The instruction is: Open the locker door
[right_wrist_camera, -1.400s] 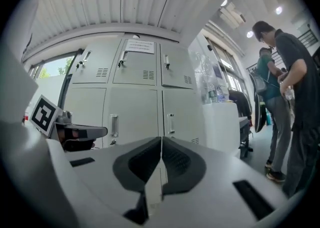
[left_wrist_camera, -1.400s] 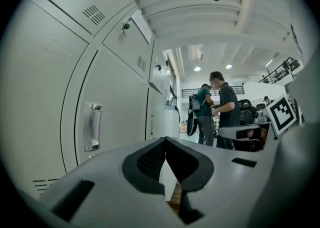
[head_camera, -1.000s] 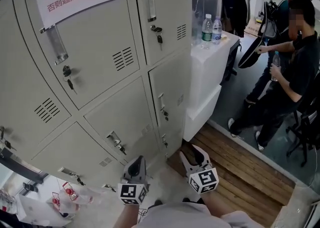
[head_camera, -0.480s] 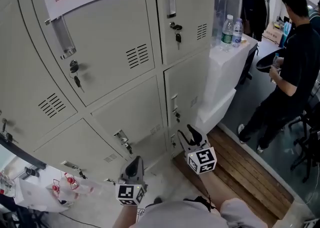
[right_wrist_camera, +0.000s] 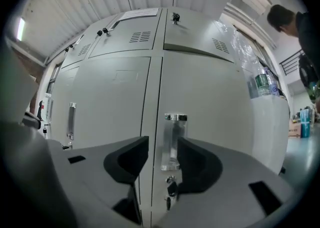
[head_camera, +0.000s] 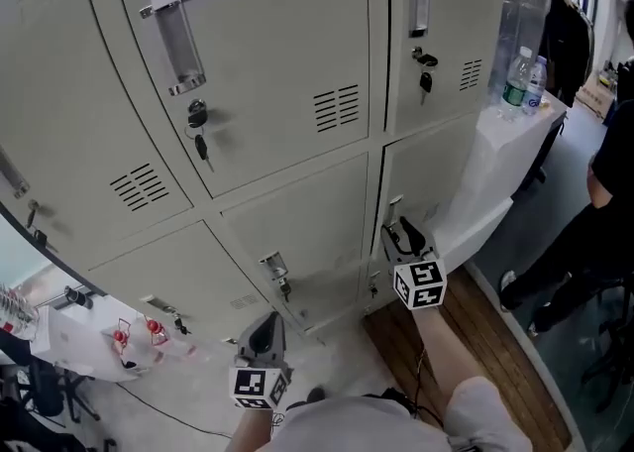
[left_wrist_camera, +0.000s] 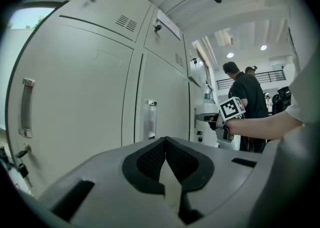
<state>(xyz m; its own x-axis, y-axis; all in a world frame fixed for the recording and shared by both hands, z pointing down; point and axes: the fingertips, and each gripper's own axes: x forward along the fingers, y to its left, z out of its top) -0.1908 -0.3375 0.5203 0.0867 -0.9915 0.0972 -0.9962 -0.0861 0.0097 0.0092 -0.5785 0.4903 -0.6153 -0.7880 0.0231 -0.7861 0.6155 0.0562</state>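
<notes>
Locker door [right_wrist_camera: 210, 117]: closed, with an upright metal handle [right_wrist_camera: 173, 142] at its left edge.
Right tongs [right_wrist_camera: 163, 159]: jaws apart, gripping nothing, close in front of the handle, which shows in the gap between them.
Left tongs [left_wrist_camera: 165, 144]: jaws pressed together, empty, low and well left of the handle.
Key [right_wrist_camera: 170, 188]: in the lock just below the handle.
</notes>
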